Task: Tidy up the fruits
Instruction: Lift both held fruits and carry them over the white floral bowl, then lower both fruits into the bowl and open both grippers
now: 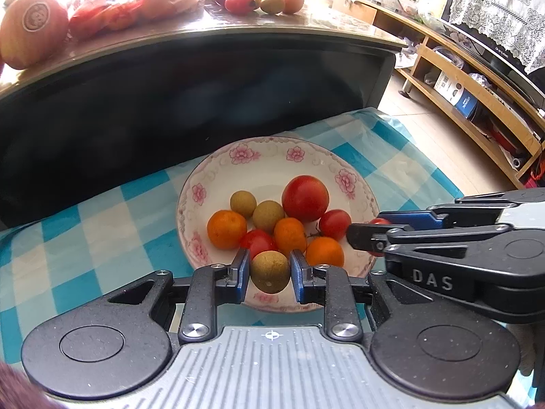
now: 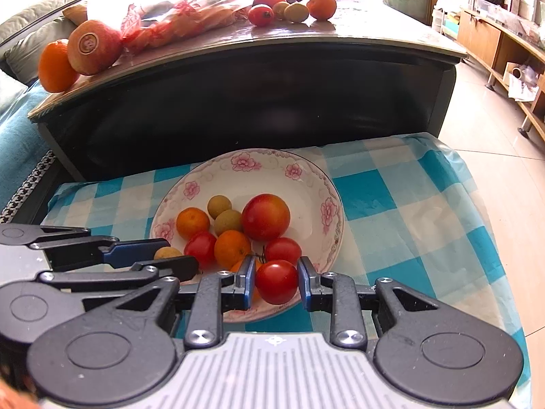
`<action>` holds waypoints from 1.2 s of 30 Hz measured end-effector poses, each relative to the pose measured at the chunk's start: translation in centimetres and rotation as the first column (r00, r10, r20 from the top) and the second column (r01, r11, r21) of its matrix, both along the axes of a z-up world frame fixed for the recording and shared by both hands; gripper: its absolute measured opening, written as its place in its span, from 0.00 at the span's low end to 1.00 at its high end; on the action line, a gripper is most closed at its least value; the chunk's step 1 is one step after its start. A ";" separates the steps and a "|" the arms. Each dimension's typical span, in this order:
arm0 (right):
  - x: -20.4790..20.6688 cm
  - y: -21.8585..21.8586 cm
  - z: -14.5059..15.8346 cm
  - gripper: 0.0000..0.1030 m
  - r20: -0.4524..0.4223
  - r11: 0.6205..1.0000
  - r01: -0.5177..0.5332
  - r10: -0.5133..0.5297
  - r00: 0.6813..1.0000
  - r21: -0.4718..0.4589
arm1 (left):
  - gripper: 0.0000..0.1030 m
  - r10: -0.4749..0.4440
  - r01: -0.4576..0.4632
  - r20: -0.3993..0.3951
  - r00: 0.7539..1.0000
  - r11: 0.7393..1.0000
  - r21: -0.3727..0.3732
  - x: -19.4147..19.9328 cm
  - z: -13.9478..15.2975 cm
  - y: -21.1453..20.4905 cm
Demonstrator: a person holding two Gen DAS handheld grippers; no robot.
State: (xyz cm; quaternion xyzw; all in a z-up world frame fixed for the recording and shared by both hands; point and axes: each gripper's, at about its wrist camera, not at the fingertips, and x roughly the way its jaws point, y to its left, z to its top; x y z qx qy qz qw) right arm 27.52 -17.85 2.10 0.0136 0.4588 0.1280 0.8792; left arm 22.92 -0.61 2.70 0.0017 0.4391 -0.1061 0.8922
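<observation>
The left gripper (image 1: 270, 271) grips a brownish-green longan (image 1: 270, 272) between its blue pads, just over the near rim of the floral plate (image 1: 218, 170), while the right gripper (image 2: 276, 281) is clamped on a small red tomato (image 2: 277, 282) at the same plate's near edge. The plate sits on a blue-and-white checked cloth (image 2: 402, 204) and holds two more longans, three small oranges, a large red tomato (image 2: 266, 217) and smaller tomatoes, all clustered together. Behind it, a higher table (image 2: 357, 30) carries more fruit.
</observation>
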 end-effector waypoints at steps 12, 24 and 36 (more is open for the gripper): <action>1.0 -0.4 -0.6 0.30 -0.012 1.000 0.016 -0.016 1.000 0.020 | 0.32 0.004 -0.004 0.003 1.000 1.000 0.003 0.5 -0.1 -0.2; 1.0 -0.3 -0.5 0.30 -0.005 1.000 0.021 -0.021 1.000 0.019 | 0.34 0.008 -0.008 0.011 1.000 1.000 0.012 0.4 0.1 -0.2; 0.1 -0.5 0.0 0.30 0.017 0.999 0.037 -0.037 0.999 0.009 | 0.38 0.022 -0.023 0.034 0.999 0.999 0.041 0.0 0.4 0.2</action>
